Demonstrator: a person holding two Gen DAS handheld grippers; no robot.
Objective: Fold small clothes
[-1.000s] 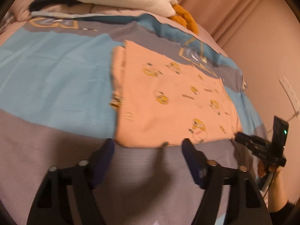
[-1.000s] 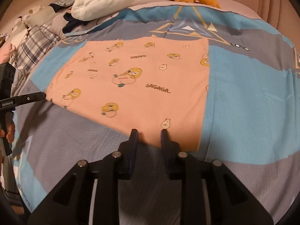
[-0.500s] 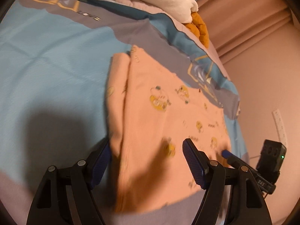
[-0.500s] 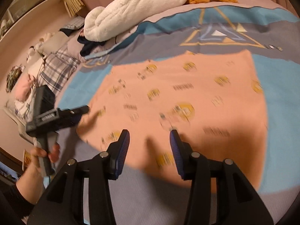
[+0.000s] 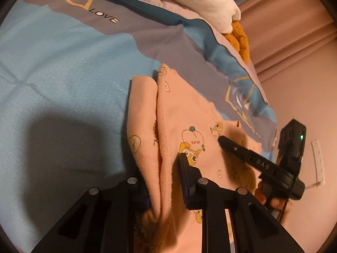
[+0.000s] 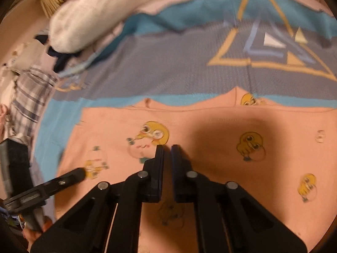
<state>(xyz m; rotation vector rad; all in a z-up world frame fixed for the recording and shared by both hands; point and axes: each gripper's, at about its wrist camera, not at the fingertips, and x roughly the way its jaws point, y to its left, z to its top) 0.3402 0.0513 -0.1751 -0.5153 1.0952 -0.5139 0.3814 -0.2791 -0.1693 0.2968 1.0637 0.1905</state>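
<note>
A peach garment with yellow duck prints point(image 5: 189, 116) lies on the blue and grey bedspread point(image 5: 63, 67); it also shows in the right wrist view point(image 6: 221, 126). My left gripper point(image 5: 163, 168) is closed on the garment's left folded edge, with fabric bunched between its fingers. My right gripper point(image 6: 167, 147) is shut with its tips together over the middle of the garment; I cannot tell if it pinches cloth. The right gripper also appears in the left wrist view point(image 5: 221, 140), and the left gripper in the right wrist view point(image 6: 81, 171).
A white plush blanket point(image 6: 109, 10) and an orange cloth point(image 5: 240, 35) lie at the far end of the bed. Plaid and dark clothes point(image 6: 27, 92) are piled at the left. A pink wall with a socket strip point(image 5: 319, 160) is at the right.
Both grippers moved forward over the garment. The left gripper closed on the garment's left edge. The right gripper went from open to shut over the middle.
</note>
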